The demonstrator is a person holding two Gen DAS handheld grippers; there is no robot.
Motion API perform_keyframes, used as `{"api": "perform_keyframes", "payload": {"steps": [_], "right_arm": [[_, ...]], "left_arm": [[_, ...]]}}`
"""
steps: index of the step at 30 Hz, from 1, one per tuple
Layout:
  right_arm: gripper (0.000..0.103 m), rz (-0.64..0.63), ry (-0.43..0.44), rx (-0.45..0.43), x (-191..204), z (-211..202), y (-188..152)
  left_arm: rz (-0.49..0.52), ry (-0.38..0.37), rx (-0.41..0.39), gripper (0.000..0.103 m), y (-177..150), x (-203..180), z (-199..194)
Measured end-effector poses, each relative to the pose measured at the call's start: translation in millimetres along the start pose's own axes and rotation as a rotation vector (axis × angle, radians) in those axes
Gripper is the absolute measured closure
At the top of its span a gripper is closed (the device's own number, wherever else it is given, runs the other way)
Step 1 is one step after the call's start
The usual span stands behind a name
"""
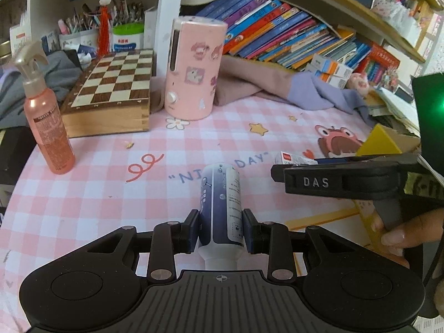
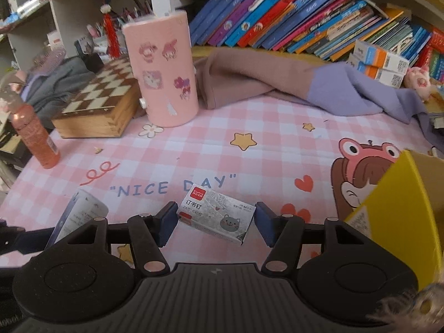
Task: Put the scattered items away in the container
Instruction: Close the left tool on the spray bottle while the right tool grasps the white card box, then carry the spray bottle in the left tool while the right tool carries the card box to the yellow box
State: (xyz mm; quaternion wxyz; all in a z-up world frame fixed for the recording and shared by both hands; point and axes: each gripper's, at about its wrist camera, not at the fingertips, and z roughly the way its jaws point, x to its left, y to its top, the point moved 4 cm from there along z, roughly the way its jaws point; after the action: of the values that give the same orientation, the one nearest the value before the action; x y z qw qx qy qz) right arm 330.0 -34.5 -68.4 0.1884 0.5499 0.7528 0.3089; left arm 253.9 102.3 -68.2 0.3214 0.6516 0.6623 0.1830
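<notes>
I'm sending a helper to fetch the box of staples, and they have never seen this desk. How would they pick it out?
Find the pink checked tablecloth and its "NICE DAY" lettering. Just below the "DAY" sits the staple box, between the jaws of the right gripper. It is small, flat and grey-white, with a red corner label and a cartoon cat face.
</notes>
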Motion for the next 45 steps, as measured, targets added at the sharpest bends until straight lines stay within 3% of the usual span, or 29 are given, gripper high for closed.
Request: {"api": "perform_keyframes", "payload": {"steps": [8, 22, 45], "right_arm": [[0.045, -0.028, 0.017, -0.059, 1.2, -50.2, -15.0], [0.045, -0.02, 0.034, -0.132, 7.6, -135.7, -54.8], [0.045, 0.094, -0.017, -0.171, 17.8, -230.8, -145.1]], "left_arm": [[-0.027, -0.008, -0.046, 0.072, -9.0, -0.6, -39.5], [-0.069, -0.099, -0.101, 0.072, -39.1, -9.5, -104.3], [0.009, -0.215, -0.108, 0.072, -99.7, -50.1, -173.6]]}}
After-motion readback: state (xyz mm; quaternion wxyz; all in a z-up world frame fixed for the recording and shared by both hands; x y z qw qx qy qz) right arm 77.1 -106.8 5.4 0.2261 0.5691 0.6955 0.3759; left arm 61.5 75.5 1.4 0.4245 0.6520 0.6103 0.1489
